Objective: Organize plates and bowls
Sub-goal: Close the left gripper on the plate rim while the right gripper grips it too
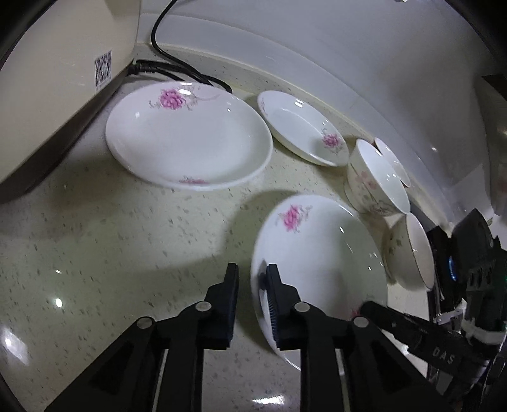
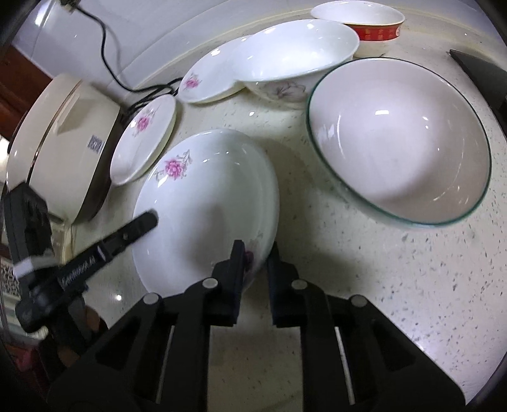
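A white plate with pink flowers [image 1: 320,263] [image 2: 206,202] is held tilted above the speckled counter. My left gripper [image 1: 250,282] straddles its left rim, one finger inside and one outside. My right gripper [image 2: 256,256] is shut on its near rim; the right gripper also shows at the plate's edge in the left wrist view [image 1: 367,309]. Two more flowered plates [image 1: 187,136] [image 1: 301,126] lie on the counter behind. Small bowls [image 1: 377,177] [image 1: 408,250] stand to the right.
A cream appliance [image 1: 63,79] [image 2: 63,139] with a black cord [image 1: 177,63] stands at the left. A large green-rimmed bowl [image 2: 399,142], a flowered bowl [image 2: 294,60] and a red-banded bowl [image 2: 364,22] sit on the counter [image 2: 396,285]. A white wall runs behind.
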Tool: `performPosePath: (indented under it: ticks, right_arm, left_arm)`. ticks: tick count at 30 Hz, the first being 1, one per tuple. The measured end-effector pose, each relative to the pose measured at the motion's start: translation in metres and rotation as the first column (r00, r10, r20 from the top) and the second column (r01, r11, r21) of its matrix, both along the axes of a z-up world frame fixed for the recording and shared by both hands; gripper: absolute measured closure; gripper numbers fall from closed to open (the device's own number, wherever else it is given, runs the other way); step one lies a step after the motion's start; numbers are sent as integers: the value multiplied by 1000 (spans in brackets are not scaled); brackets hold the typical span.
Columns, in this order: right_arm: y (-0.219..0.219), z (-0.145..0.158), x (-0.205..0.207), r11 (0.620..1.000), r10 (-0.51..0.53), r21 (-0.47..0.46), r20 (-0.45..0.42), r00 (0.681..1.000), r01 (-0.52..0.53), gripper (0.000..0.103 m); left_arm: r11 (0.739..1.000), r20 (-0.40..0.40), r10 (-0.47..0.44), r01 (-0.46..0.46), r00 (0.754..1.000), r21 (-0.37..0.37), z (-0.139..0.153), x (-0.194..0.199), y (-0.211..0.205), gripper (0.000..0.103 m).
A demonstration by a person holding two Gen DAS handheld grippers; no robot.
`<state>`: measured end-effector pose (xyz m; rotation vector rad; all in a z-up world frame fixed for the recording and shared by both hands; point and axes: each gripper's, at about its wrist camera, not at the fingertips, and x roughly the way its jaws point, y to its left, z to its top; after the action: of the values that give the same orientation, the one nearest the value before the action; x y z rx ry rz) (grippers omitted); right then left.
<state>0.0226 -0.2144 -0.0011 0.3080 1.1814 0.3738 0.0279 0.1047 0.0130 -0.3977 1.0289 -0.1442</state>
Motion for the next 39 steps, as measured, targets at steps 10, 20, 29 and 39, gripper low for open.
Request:
performPosePath:
  ticks: [10,20,29,39]
  right_arm:
    - [5,0,22,998,-37,-40,37,999,39,83]
    - [7,2,5,998,10,-67,53,999,-7,84]
    - [11,5,-18,997,54,-55,63,997,-51,85]
    - [20,16,-35,995,92,-46,112,989,-88,85]
  left_arm:
    - [996,23,-53,51,998,70,2,25,-17,80]
    - [997,17,-45,44,999,63,1,-4,-14,86]
    - [998,20,-27,25,999,64,2,-35,-9,86]
    - [998,54,12,-16,998,66,17,-61,0,86]
